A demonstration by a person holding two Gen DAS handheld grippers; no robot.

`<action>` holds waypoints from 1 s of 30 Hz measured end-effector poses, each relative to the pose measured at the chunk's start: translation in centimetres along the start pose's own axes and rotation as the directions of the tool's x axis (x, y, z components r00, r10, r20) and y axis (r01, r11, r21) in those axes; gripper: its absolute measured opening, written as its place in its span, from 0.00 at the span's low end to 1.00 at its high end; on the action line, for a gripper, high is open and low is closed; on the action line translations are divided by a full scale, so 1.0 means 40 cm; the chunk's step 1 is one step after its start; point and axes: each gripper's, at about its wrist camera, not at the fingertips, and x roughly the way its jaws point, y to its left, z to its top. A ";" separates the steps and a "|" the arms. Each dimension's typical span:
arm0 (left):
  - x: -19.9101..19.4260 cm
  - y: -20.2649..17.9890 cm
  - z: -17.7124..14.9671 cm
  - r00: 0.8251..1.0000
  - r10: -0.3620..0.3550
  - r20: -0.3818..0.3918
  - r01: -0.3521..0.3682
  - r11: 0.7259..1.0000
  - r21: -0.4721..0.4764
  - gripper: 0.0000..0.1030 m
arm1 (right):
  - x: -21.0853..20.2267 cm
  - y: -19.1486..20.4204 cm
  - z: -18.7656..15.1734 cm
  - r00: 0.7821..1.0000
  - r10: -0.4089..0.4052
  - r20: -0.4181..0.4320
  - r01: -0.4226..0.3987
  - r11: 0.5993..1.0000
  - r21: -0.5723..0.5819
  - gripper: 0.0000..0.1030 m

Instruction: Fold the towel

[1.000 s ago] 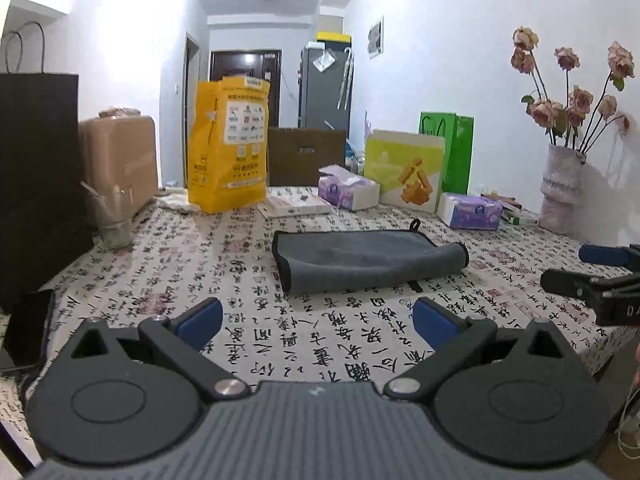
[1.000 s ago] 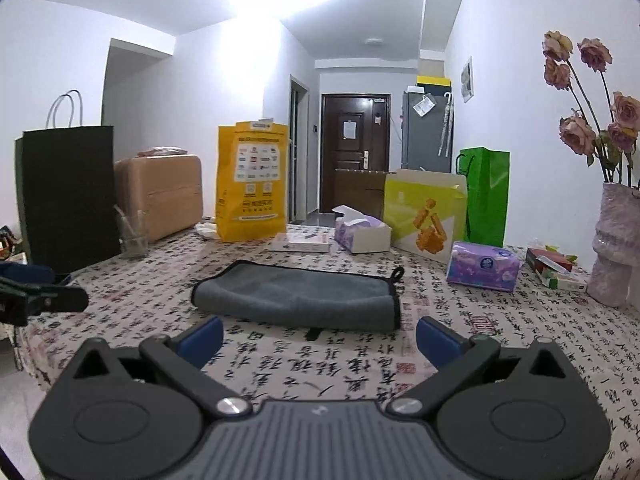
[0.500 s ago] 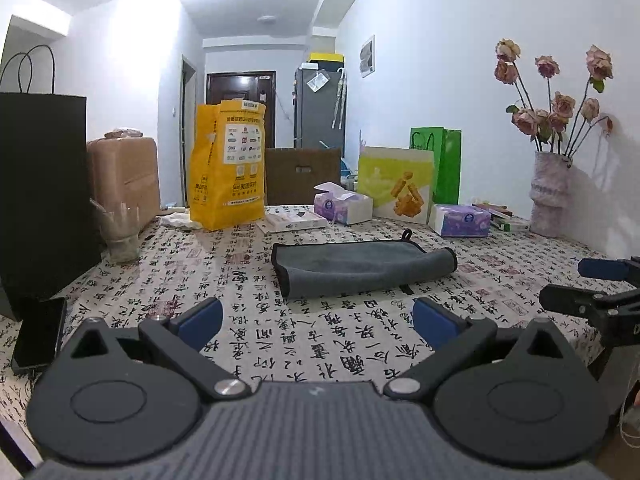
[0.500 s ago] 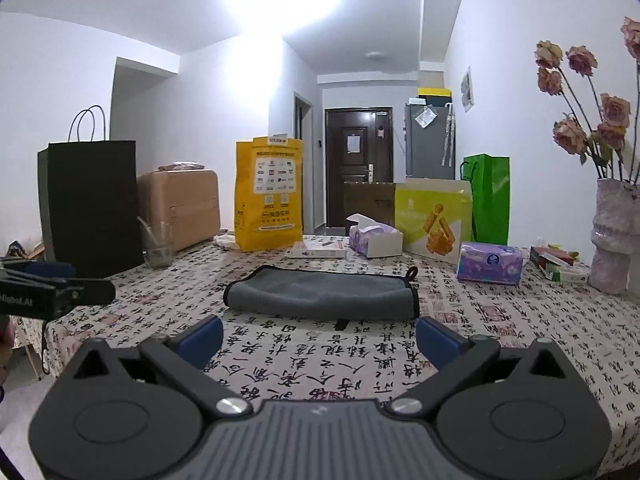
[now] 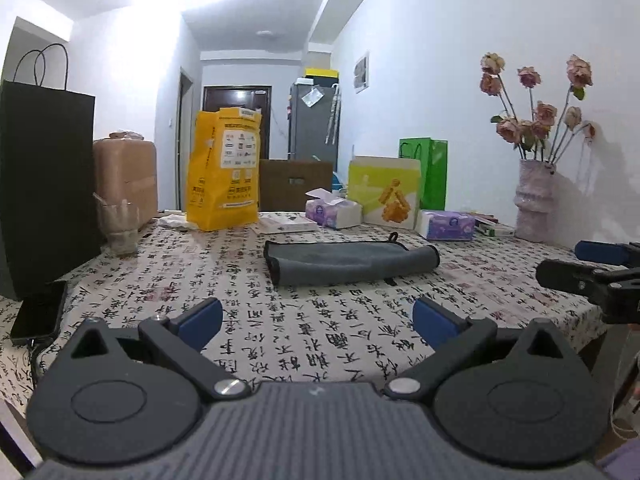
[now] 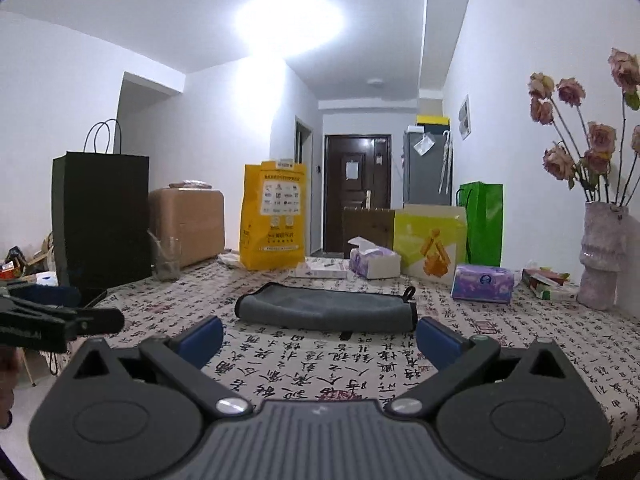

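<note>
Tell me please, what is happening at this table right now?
A person holds two grippers in front of a grey microfibre towel that lies folded on the calligraphy-print tablecloth. The left gripper and the right gripper are both open, apart from the towel and holding nothing. The fold looks finished.
</note>
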 end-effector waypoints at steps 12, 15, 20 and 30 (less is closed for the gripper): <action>-0.044 -0.023 0.001 0.998 0.036 0.043 -0.036 0.999 -0.008 1.00 | -0.039 0.024 -0.025 1.000 0.020 -0.008 -0.020 1.000 0.006 1.00; -0.060 -0.035 -0.007 0.998 0.044 0.048 -0.044 0.999 0.003 1.00 | -0.055 0.021 -0.033 1.000 0.018 -0.010 -0.018 0.999 0.028 1.00; -0.077 -0.052 -0.030 0.999 0.034 0.030 -0.034 0.999 0.008 1.00 | -0.063 0.021 -0.045 1.000 0.015 -0.021 -0.014 0.999 0.039 1.00; -0.083 -0.044 -0.051 0.999 0.050 0.001 -0.050 0.999 -0.018 1.00 | -0.076 0.029 -0.064 0.998 0.012 -0.054 -0.009 0.998 0.055 1.00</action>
